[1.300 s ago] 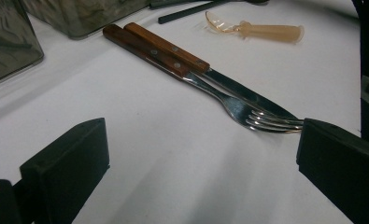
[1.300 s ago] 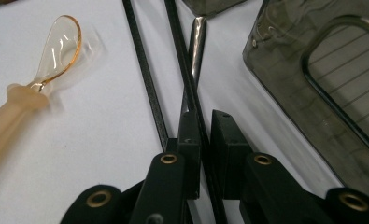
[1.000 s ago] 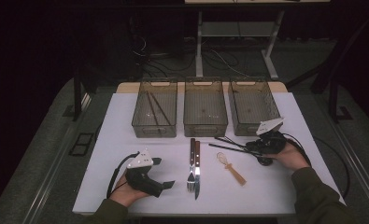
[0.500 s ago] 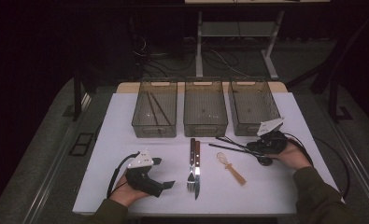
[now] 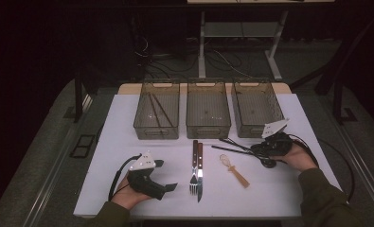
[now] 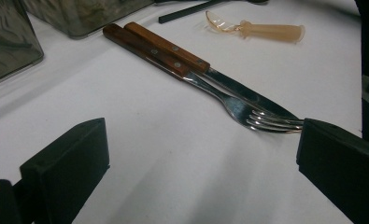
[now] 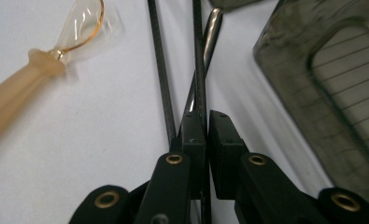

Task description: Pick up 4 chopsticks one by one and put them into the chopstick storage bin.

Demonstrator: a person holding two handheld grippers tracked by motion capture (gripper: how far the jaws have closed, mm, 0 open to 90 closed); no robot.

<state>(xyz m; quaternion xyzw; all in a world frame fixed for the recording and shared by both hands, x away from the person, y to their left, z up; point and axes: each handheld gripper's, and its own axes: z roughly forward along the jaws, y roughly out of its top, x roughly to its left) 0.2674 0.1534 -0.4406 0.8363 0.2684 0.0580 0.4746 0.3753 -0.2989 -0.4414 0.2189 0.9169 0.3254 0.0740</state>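
left gripper [image 5: 168, 188]: unchanged, resting on bench [image 5: 128, 132], fingers wide, nothing between
fork [image 5: 193, 166]: unmoved beside knife [image 5: 200, 170], mid-bench
spoon [image 5: 234, 169]: same spot
right gripper [image 7: 204, 135]: no shift, fingers clamped on black chopstick [image 7: 198, 56], near right bin [image 5: 255, 106]

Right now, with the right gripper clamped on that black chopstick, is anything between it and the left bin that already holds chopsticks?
Nothing stands in the way if lifted. The right gripper holds a black chopstick; a second one lies beside it. The left bin is open-topped; the middle bin stands between at table level.
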